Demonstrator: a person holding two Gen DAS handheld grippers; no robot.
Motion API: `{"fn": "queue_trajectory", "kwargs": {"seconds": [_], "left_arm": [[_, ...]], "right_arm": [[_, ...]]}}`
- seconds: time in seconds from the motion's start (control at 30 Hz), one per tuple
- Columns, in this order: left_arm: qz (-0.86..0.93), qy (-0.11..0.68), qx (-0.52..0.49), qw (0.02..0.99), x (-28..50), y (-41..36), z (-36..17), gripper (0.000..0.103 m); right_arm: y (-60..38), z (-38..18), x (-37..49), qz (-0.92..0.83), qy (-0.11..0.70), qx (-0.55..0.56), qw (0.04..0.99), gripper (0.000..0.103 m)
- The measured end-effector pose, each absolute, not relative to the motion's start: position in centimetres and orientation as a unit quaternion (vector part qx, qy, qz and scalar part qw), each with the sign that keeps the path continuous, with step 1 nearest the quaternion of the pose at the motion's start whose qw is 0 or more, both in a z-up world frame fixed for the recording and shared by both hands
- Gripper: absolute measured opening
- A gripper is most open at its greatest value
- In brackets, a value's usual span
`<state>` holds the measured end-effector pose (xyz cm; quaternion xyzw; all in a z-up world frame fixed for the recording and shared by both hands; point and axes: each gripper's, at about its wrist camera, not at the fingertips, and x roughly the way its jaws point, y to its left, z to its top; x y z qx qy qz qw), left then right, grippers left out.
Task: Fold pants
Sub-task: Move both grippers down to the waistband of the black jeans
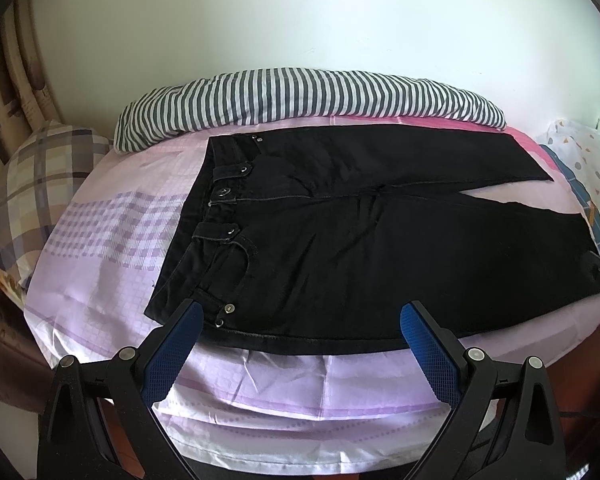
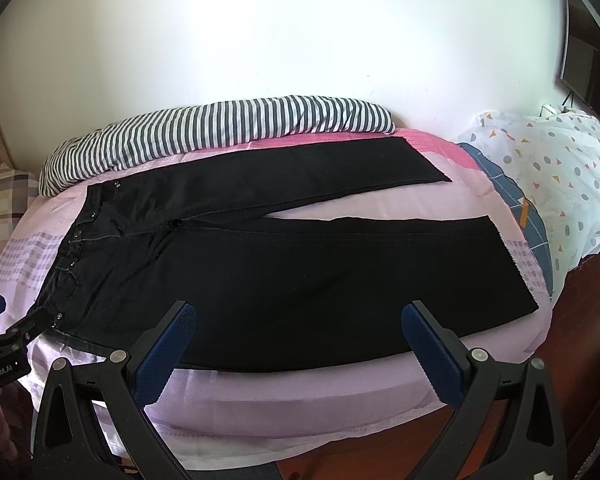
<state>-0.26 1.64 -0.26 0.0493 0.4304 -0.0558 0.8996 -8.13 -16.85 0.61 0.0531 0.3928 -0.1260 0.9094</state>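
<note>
the black jeans (image 1: pixel 372 240) lay flat on the lilac bedsheet (image 1: pixel 112 248), waistband left, legs splayed right, probably spread for a lengthwise fold. the left gripper (image 1: pixel 300 320) hung wide open, empty, by the near waist corner; the right gripper (image 2: pixel 296 324), equally open and empty, waited over the near leg.

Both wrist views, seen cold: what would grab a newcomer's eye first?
The black pants dominate, laid flat across the lilac bed sheet, waistband left, legs splayed in a V toward the right. Behind them, a striped blanket lies bunched along the white wall. Both tools, left and right, hang open at the near hem.
</note>
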Motion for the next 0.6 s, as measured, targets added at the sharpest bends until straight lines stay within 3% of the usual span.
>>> {"fn": "queue_trajectory", "kwargs": {"seconds": [0.6], "left_arm": [[-0.025,0.395,0.033,0.918,4.6,6.5,0.9,0.098]], "right_arm": [[-18.5,1.6,-5.6,-0.097,0.372,0.066,0.921,0.103]]}}
